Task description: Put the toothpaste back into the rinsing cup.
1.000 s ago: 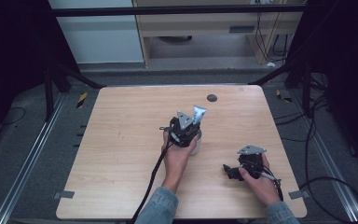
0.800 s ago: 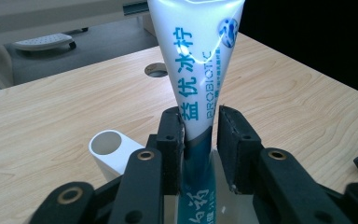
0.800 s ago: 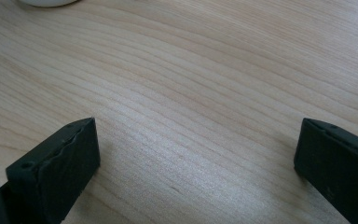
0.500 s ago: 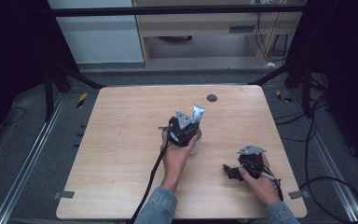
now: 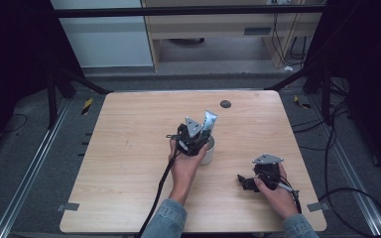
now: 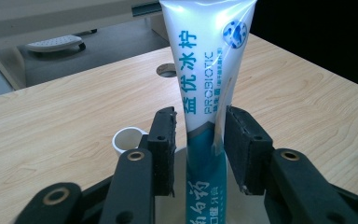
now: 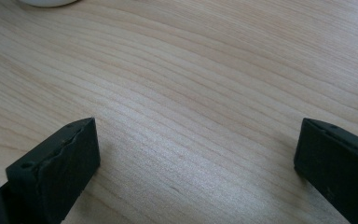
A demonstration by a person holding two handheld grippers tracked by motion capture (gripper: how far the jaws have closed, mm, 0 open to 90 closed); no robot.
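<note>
Two black pads of the left gripper (image 6: 200, 140) have just been opening beside the upright white-and-teal plastic toothpaste tube (image 6: 207, 70), now standing in the white cup (image 5: 207, 148) and released; the right gripper (image 7: 196, 158) rests wide, empty, on the wooden table (image 5: 129, 148)

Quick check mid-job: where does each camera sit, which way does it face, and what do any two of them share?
High view: above the near table edge, looking forward and down; both forearms, left claw, right claw.
Left gripper view: on the left claw, along its jaws flanking the toothpaste tube, white cup beyond.
Right gripper view: on the right claw, facing bare tabletop.
Shared: tube, cup.
</note>
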